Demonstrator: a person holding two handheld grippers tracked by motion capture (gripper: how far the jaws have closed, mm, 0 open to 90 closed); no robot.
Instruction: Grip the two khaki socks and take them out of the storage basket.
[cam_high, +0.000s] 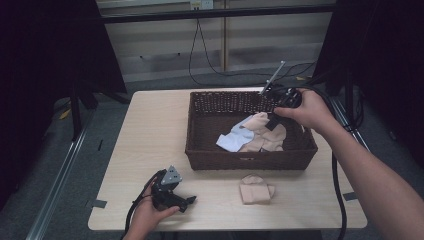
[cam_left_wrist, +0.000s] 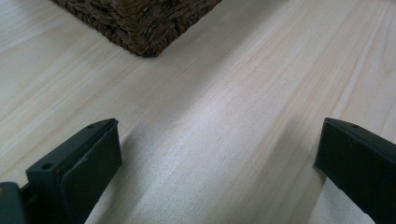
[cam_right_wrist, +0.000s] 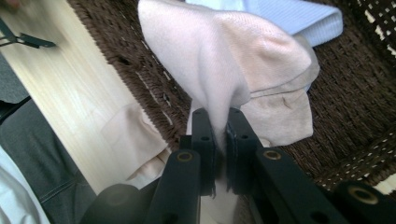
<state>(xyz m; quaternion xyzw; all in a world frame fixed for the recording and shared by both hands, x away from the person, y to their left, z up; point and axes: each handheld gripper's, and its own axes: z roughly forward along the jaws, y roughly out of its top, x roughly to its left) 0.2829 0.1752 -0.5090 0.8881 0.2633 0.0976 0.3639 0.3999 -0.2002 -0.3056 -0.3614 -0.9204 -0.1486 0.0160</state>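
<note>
pale wood table (cam_high: 150, 140), grey floor (cam_high: 65, 165)

One woven basket (cam_high: 200, 145) sits on one wooden table (cam_high: 150, 145). Two beige cloths (cam_high: 265, 131) and one pale blue cloth (cam_high: 231, 140) lie inside it; one folded beige cloth (cam_high: 255, 190) rests outside. Two handheld grippers, left (cam_high: 189, 201) and right (cam_high: 272, 123), are present.

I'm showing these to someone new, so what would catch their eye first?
First, the dark wicker basket on the far half of the pale table, with the right gripper shut on a beige sock above it, a light blue cloth beside the sock. Next, a folded beige sock on the table in front of the basket. The left gripper rests open at the near edge.
</note>
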